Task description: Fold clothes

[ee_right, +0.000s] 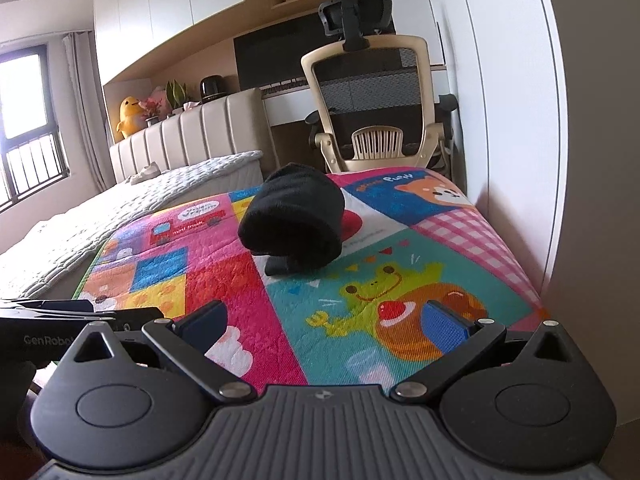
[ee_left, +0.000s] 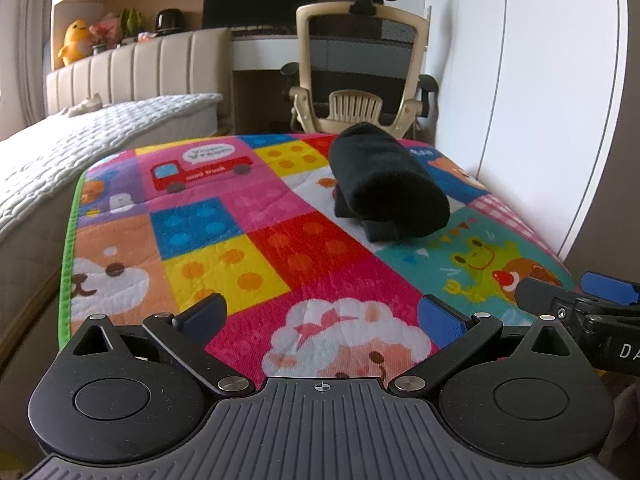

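A black garment (ee_left: 390,186) lies folded into a thick bundle on the colourful cartoon mat (ee_left: 240,240), toward its far right. The right wrist view shows the same black bundle (ee_right: 294,224) at the middle of the mat (ee_right: 360,280). My left gripper (ee_left: 322,314) hovers open over the mat's near edge, nothing between its blue pads. My right gripper (ee_right: 326,326) is also open and empty, near the front edge, well short of the bundle. The right gripper's tip (ee_left: 580,300) shows at the right edge of the left wrist view.
A bed with a white quilt (ee_left: 80,148) adjoins the mat on the left. A beige office chair (ee_left: 360,68) and desk stand behind the mat. A white wall or wardrobe (ee_right: 520,120) runs along the right side. The left gripper's body (ee_right: 60,328) sits at the left.
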{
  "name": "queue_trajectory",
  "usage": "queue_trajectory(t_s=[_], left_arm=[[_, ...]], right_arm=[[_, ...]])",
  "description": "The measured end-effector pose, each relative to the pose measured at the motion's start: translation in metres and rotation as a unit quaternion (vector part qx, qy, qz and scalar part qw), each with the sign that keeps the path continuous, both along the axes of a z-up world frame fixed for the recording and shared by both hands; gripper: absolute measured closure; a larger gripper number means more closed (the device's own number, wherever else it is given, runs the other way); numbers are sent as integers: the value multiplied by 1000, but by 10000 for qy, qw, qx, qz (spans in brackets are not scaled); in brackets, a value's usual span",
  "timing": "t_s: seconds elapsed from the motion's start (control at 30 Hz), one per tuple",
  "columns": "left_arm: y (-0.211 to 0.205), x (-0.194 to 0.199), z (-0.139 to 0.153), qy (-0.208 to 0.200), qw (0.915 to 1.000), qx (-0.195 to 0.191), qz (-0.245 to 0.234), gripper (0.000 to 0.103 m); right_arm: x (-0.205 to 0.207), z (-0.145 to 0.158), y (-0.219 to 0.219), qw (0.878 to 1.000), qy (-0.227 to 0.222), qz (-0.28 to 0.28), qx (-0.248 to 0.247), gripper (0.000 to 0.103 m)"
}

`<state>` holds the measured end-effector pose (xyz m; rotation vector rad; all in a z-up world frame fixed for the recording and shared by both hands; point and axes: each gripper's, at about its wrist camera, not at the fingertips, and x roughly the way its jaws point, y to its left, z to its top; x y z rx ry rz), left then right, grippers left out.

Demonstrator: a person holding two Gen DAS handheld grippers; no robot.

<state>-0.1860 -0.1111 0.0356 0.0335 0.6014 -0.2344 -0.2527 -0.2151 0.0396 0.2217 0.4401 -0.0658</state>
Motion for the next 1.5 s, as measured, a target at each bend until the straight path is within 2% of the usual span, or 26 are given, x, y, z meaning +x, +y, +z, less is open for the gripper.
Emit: queue_trajectory(t_s=[1.5], left_arm=[[2,2,-4,97,9999,-12,-46,0]], right_arm=[[5,-5,-4,9997,229,89,89,0]])
